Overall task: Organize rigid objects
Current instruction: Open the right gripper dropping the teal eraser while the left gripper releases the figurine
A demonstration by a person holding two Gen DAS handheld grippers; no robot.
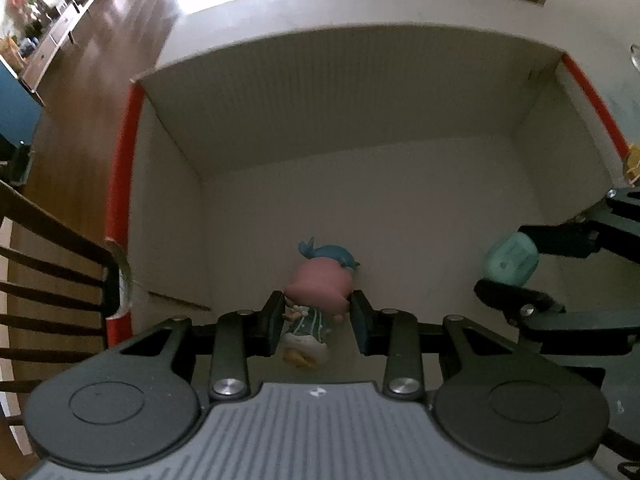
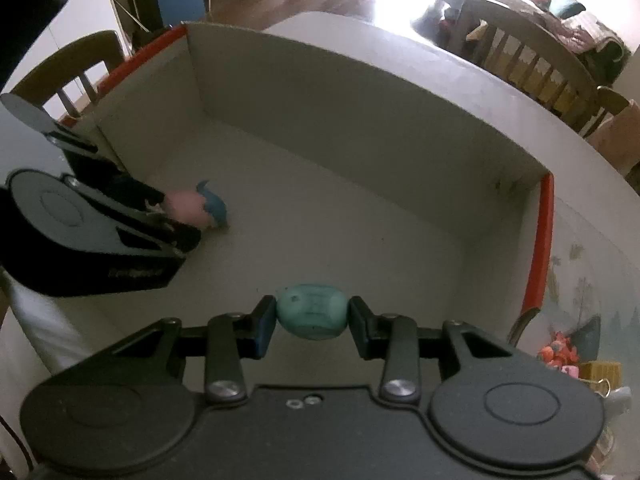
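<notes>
Both hand-held grippers are reaching down into the open cardboard box [image 1: 360, 112], each one carrying a toy. On the left side, the left hand-held gripper [image 1: 318, 322] is closing its two pads around a small figurine [image 1: 316, 292] with a pink head and a blue creature on top; the figurine is lying low in the box, near its floor at the near-left side, though whether it is already resting on the cardboard I cannot tell. On the right side, the right hand-held gripper [image 2: 312, 318] is gripping a teal egg-shaped toy [image 2: 311, 311] between its pads, holding it over the near part of the box floor, seemingly not yet set down.

Judging by this, the sorting is sitting at an early-to-middle point: the box is holding nothing apart from these two pieces, and neither looks released. Out on the table [image 2: 592, 248], just beyond the box's red-edged right wall, a small cluster of other toys [image 2: 560, 354] is waiting, blurred and hard to identify. So what is probably remaining is letting go of both toys inside the box, then fetching those leftover pieces and bringing them in as well.
</notes>
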